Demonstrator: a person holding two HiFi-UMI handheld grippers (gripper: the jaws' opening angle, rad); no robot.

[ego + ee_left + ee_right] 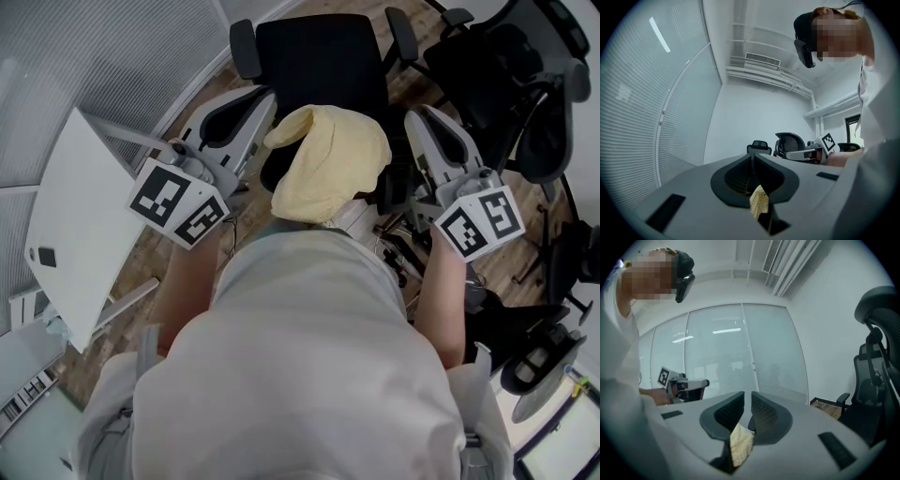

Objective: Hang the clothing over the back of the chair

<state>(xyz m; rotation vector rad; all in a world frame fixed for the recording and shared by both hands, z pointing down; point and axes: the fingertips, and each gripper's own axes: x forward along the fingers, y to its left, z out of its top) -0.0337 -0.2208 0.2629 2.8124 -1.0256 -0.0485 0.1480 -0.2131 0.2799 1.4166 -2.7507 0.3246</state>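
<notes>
A pale yellow piece of clothing (328,169) hangs bunched between my two grippers, just in front of my body and above a black office chair (319,61). My left gripper (262,112) is at the cloth's left side. In the left gripper view its jaws (753,161) are shut, with a yellow corner of the clothing (759,202) pinched between them. My right gripper (415,122) is at the cloth's right side. In the right gripper view its jaws (747,404) stand a narrow slit apart at the tips and pinch a fold of the clothing (740,445) lower down.
A white table (75,216) stands at the left beside a glass wall with blinds (112,56). Several other black office chairs (511,84) crowd the right side. Wooden floor shows around the chair.
</notes>
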